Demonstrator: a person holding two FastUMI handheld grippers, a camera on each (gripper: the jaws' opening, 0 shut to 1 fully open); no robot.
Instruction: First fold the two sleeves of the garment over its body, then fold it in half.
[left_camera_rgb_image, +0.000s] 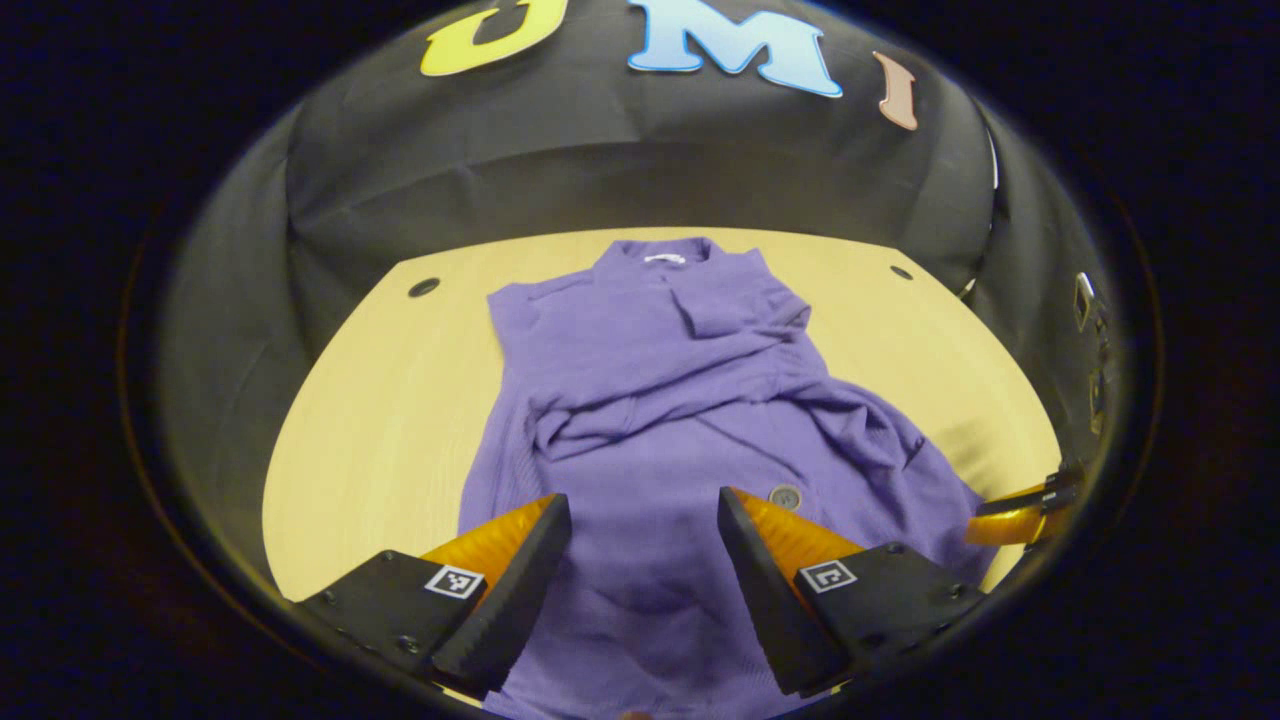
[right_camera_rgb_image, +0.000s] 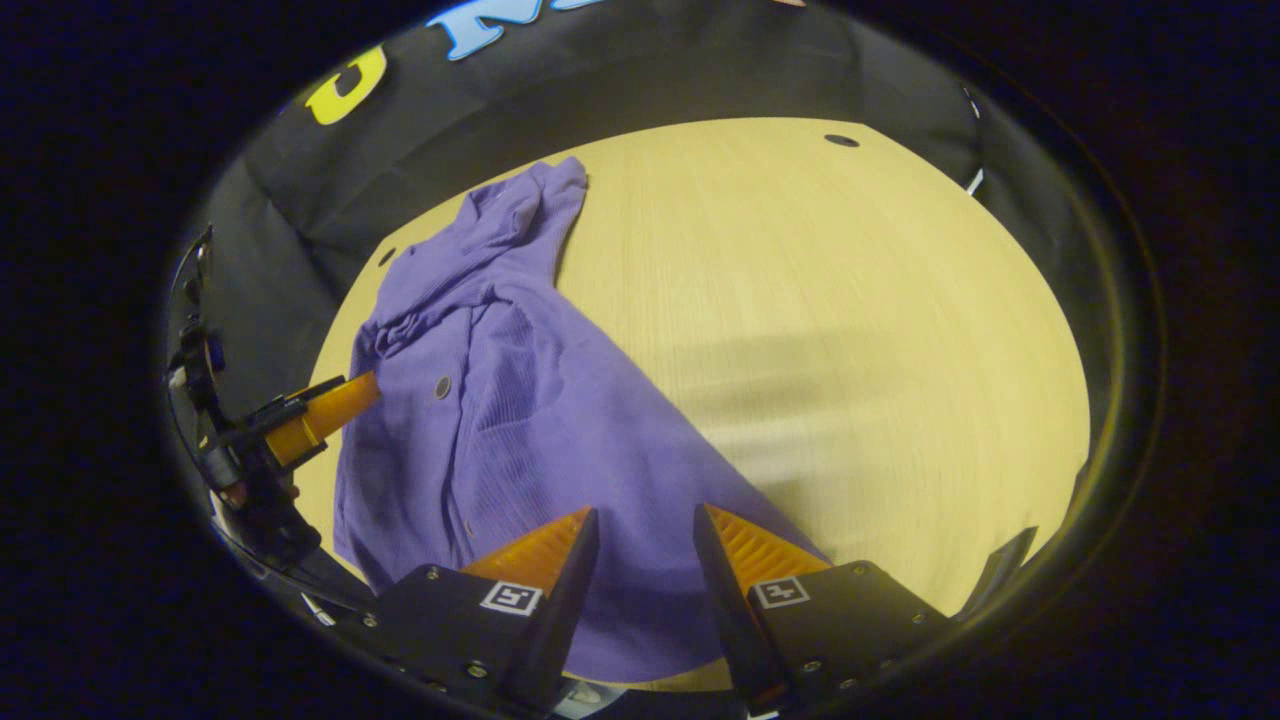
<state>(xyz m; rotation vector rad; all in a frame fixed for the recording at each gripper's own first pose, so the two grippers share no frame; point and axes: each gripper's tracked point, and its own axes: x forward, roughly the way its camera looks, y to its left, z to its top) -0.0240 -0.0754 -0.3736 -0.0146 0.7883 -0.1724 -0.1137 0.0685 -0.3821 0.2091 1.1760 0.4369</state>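
Left gripper view looks along the left gripper (left_camera_rgb_image: 645, 510) over a purple garment (left_camera_rgb_image: 660, 400) spread on a pale wooden tabletop (left_camera_rgb_image: 380, 420). The collar lies at the far end, near the black cloth wall, and the hem runs toward the camera beneath the fingers. Both sleeves are already folded across the body: they lie in rumpled bands over the chest, one cuff (left_camera_rgb_image: 725, 300) resting just below the collar. A round button (left_camera_rgb_image: 785, 495) shows on the front, just beside the right-hand finger. The left gripper's fingers stand wide apart above the lower part of the garment with nothing between them; whether their tips touch the fabric cannot be told. At the right edge, the tip of the other gripper reaches the garment's right side.

Right gripper view shows the right gripper (right_camera_rgb_image: 645, 530) with its fingers parted at a moderate gap, empty, poised over the garment's near corner. The garment stretches away to the far left, with bare tabletop to its right. The left gripper sits at the left, its finger touching the garment's edge.
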